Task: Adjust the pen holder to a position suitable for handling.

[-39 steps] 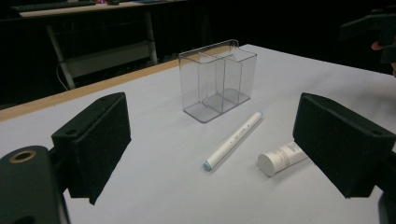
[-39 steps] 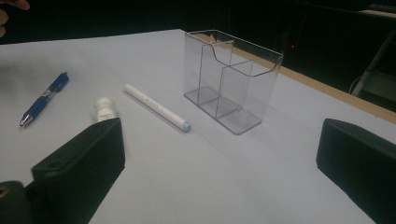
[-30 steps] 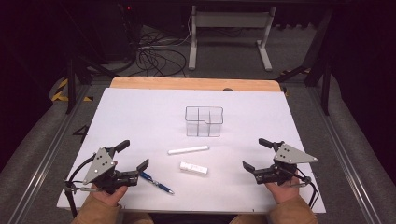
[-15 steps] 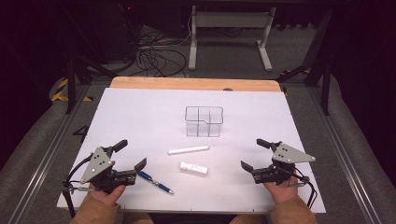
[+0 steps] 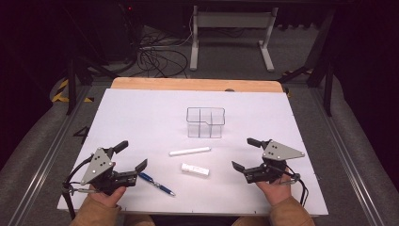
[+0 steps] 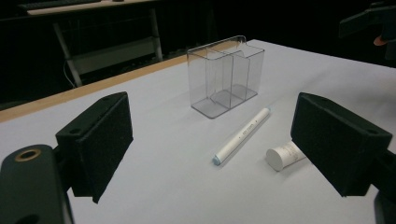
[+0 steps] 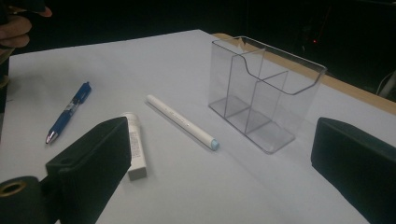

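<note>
High view overhead, facing forward; gripper views low, near; all share organizer [image 5: 205, 123].

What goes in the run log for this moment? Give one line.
left gripper: open, empty | right gripper: open, empty | white marker, small tube, blue pen: on table | clear organizer: empty

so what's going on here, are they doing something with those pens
A person sits at a white table with a gripper in each hand. Both the left gripper and the right gripper are open and hold nothing. Between them lie a white marker, a small white tube and a blue pen, the pen closest to the left gripper. A clear plastic organizer with compartments stands empty behind them. Nothing has been picked up yet.
</note>
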Action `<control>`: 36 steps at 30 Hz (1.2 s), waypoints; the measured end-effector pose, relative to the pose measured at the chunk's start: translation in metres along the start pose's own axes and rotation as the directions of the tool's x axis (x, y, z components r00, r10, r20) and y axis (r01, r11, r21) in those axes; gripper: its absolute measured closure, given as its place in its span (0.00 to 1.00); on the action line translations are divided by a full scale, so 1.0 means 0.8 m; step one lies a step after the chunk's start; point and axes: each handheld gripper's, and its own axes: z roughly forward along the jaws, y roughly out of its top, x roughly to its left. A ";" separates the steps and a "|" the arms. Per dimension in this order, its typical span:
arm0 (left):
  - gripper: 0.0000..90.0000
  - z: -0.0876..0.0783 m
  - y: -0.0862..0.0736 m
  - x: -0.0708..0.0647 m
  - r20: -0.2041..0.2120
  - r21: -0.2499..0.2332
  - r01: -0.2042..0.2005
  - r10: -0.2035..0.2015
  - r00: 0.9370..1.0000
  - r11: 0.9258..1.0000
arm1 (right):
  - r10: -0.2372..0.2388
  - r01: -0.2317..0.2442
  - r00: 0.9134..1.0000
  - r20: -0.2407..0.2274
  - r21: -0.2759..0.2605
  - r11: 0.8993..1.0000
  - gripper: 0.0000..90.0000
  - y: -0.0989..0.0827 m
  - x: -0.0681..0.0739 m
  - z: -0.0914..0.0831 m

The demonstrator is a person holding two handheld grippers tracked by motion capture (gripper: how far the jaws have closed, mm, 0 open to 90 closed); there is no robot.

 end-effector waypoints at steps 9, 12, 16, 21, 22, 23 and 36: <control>0.15 -0.001 0.000 0.001 0.000 -0.003 0.000 0.000 1.000 1.000 | -0.027 0.026 0.998 -0.048 -0.005 1.000 0.06 0.018 0.017 0.022; 0.15 -0.001 0.000 0.002 -0.001 -0.005 0.000 0.000 1.000 1.000 | -0.032 0.032 0.998 -0.057 -0.009 0.999 0.06 0.022 0.021 0.027; 0.15 -0.001 0.000 0.001 0.001 0.000 0.001 -0.001 1.000 1.000 | -0.031 0.031 0.997 -0.071 -0.009 0.999 0.06 0.026 0.025 0.034; 0.16 0.000 0.000 0.001 0.000 0.005 -0.005 0.005 1.000 1.000 | -0.042 0.042 0.995 -0.087 -0.003 0.999 0.06 0.031 0.033 0.044; 0.16 0.000 0.000 0.001 -0.001 0.006 -0.006 0.006 1.000 1.000 | -0.043 0.043 0.995 -0.091 0.000 0.999 0.06 0.032 0.035 0.046; 0.16 0.000 0.000 0.002 -0.001 0.008 -0.007 0.007 1.000 1.000 | -0.046 0.046 0.994 -0.095 -0.003 0.999 0.06 0.033 0.036 0.048; 0.16 -0.002 0.000 0.003 -0.003 -0.001 -0.004 0.004 1.000 1.000 | -0.062 0.062 0.988 -0.141 -0.004 0.998 0.06 0.042 0.049 0.062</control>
